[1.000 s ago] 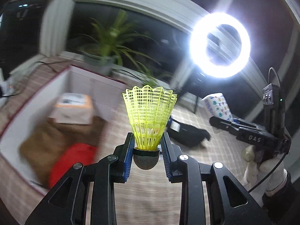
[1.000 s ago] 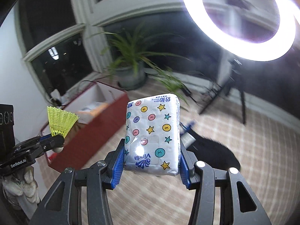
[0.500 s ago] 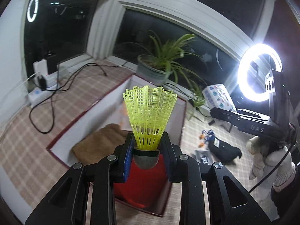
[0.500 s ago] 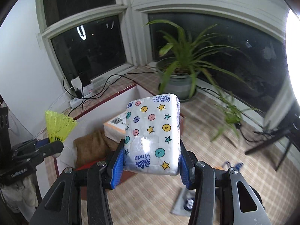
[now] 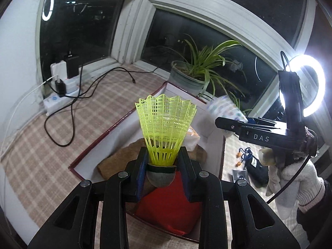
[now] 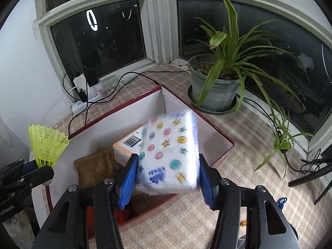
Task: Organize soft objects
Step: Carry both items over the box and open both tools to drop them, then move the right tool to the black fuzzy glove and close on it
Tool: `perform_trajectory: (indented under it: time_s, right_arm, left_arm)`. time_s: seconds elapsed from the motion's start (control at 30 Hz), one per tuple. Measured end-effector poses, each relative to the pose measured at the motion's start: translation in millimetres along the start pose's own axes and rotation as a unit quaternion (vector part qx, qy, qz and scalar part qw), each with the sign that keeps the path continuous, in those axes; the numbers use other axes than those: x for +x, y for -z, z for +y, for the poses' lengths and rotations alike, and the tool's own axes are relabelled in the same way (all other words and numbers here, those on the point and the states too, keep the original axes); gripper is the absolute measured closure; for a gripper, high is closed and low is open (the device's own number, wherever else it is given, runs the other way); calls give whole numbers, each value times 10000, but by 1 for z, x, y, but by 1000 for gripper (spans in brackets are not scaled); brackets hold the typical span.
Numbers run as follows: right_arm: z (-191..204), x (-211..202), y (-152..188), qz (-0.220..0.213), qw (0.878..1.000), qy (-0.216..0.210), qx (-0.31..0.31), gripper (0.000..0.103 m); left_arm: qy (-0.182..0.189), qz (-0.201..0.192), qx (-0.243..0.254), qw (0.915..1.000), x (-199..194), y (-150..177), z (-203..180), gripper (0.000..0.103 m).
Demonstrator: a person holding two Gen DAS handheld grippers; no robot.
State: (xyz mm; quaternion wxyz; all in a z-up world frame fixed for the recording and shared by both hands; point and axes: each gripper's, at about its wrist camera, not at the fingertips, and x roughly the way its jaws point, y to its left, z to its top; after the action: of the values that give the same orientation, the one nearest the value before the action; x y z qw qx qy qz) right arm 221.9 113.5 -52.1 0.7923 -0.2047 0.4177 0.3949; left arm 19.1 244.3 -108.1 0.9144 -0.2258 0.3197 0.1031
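My left gripper [image 5: 162, 174] is shut on the dark cork of a yellow shuttlecock [image 5: 165, 128], held upright over a white box with a dark red rim [image 5: 116, 137]. The shuttlecock [image 6: 46, 145] also shows at the left of the right wrist view. My right gripper [image 6: 168, 178] hangs above the same box [image 6: 207, 122] and its jaws are opening. The star-printed tissue pack [image 6: 170, 153] sits blurred and tilted between the blue pads, with a gap at the right pad. In the box lie a brown cloth [image 6: 93, 168], a red soft item [image 5: 170, 209] and an orange-edged packet [image 6: 128, 145].
A potted plant [image 6: 215, 87] stands just behind the box. A power strip with chargers and black cables [image 6: 87, 91] lies by the window at the left. A ring light [image 5: 311, 91] glares at the right, above a black pouch [image 5: 253, 166] on the checked mat.
Both grippers have swung left from the ring light side to above the box. The right jaws have spread and the tissue pack has tipped forward, loose and blurred. The shuttlecock stays gripped.
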Motion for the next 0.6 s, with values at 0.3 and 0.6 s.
perform_trajectory:
  time_s: [0.3, 0.6]
  right_arm:
    - [5, -12, 0, -187, 9997, 61, -110, 28]
    - [-12, -35, 19, -258, 9996, 21, 131, 28]
  left_arm:
    - [-138, -3, -104, 9999, -3, -1, 4, 43]
    - [-58, -25, -40, 10000, -7, 0, -7, 43]
